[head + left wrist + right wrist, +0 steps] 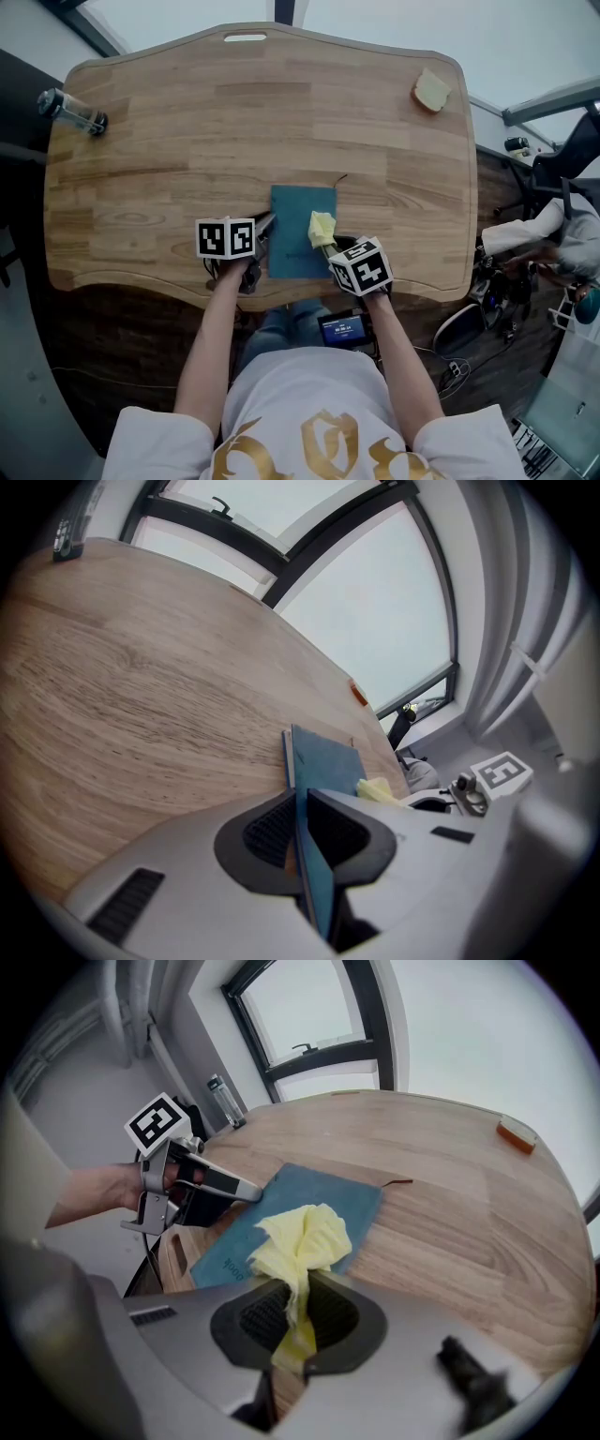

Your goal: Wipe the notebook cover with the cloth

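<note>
A teal notebook [298, 234] lies flat on the wooden table [187, 141], near its front edge. My left gripper [264, 230] is shut on the notebook's left edge; in the left gripper view the notebook [325, 757] runs edge-on between the jaws of the left gripper [302, 806]. The right gripper [326, 246] is shut on a crumpled yellow cloth [322, 226], which rests over the notebook's right side. Seen from the right gripper view, the cloth [302, 1239] bunches out of the right gripper [298, 1294] over the notebook [323, 1194], with the left gripper [246, 1191] at the notebook's far edge.
A clear bottle [73, 111] lies at the table's back left corner. A small tan sponge-like block [431, 91] sits at the back right. An office chair and cables [506, 281] stand to the right of the table. Windows lie behind the table.
</note>
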